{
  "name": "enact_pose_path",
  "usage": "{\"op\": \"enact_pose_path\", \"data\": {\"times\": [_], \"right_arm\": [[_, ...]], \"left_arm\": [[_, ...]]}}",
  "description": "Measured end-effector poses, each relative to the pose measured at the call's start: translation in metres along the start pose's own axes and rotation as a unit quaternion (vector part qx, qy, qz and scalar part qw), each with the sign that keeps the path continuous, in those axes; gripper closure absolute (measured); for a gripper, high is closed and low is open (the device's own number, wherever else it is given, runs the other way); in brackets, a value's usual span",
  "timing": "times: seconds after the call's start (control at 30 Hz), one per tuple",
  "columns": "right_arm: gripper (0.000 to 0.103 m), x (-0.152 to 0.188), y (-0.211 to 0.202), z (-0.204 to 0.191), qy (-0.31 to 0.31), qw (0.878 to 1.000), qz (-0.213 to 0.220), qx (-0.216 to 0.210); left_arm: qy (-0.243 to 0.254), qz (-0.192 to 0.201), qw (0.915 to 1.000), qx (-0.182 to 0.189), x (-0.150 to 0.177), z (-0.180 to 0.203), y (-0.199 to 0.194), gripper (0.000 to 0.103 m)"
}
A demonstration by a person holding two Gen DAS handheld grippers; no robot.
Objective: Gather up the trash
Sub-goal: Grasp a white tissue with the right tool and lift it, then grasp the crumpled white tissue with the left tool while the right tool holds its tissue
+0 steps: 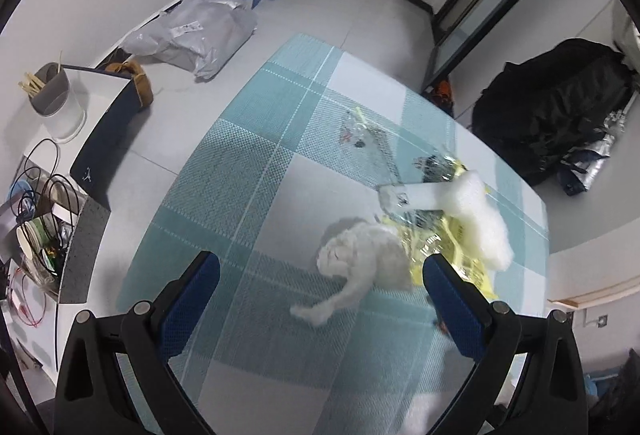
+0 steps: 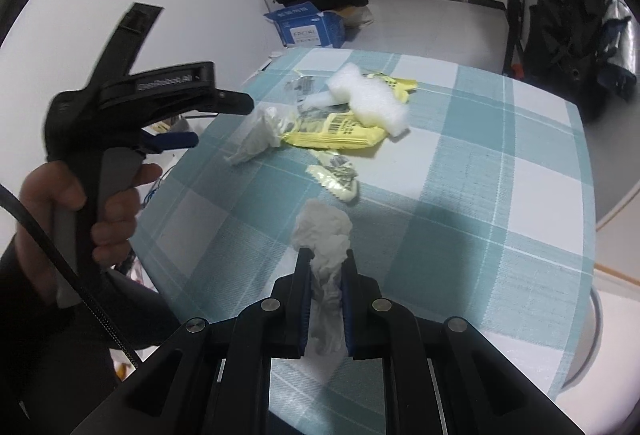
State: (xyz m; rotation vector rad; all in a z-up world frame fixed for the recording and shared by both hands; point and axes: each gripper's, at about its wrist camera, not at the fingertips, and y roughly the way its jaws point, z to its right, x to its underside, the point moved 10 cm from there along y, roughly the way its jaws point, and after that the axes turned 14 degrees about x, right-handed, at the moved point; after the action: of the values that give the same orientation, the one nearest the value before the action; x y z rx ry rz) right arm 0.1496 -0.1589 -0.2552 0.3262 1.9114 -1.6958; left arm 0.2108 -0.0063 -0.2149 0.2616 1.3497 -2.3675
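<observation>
Pinching a crumpled white tissue (image 2: 322, 235) w/ our right gripper (image 2: 325, 255), its wad sticking out past the fingertips over the checked tablecloth (image 2: 500, 163). Our left gripper (image 1: 322, 267) is spread wide, nothing btwn the fingers (image 1: 204, 275); another tissue wad (image 1: 360, 255) lies just ahead, near the right finger. Yellow wrappers (image 2: 340, 133) & white foam (image 2: 372, 99) lie beyond.

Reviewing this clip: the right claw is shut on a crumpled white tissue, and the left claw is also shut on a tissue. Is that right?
Not quite. The left claw is open and holds nothing; the left wrist view shows its jaws spread wide above the checked tablecloth. The right claw is indeed shut on the crumpled white tissue.
</observation>
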Motion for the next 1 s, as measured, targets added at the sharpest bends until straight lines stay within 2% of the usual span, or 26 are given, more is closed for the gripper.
{"op": "enact_pose_path", "data": {"times": [0.23,0.37,0.43,0.53,0.57,0.6,0.7,0.8,1.0], "right_arm": [[0.091,-0.006,-0.001,0.017,0.022,1.000,0.000,-0.016],[0.091,-0.007,-0.005,0.020,0.025,0.999,0.003,-0.023],[0.091,-0.008,-0.007,0.020,0.026,0.999,0.004,-0.027],[0.091,-0.008,-0.008,0.021,0.027,0.999,0.005,-0.031],[0.091,-0.008,-0.008,0.022,0.027,0.999,0.005,-0.031],[0.091,-0.008,-0.009,0.022,0.027,0.999,0.005,-0.031],[0.091,-0.007,-0.011,0.022,0.025,0.999,0.008,-0.030],[0.091,-0.006,-0.011,0.022,0.023,0.999,0.010,-0.025],[0.091,-0.005,-0.015,0.022,0.023,1.000,0.017,-0.014]], "left_arm": [[0.045,-0.022,0.9978,-0.043,0.003,0.007,0.017,0.004],[0.055,-0.033,0.9968,-0.049,0.008,0.005,0.020,0.009],[0.074,-0.036,0.9943,-0.067,0.009,0.005,0.018,0.017],[0.086,-0.034,0.9932,-0.071,0.008,0.006,0.016,0.034],[0.089,-0.033,0.9930,-0.071,0.008,0.006,0.014,0.044],[0.090,-0.032,0.9931,-0.069,0.007,0.006,0.013,0.059],[0.086,-0.038,0.9943,-0.051,0.007,0.009,0.015,0.088],[0.083,-0.039,0.9950,-0.040,0.010,0.010,0.015,0.094],[0.101,-0.029,0.9942,-0.024,0.016,0.019,0.002,0.095]]}}
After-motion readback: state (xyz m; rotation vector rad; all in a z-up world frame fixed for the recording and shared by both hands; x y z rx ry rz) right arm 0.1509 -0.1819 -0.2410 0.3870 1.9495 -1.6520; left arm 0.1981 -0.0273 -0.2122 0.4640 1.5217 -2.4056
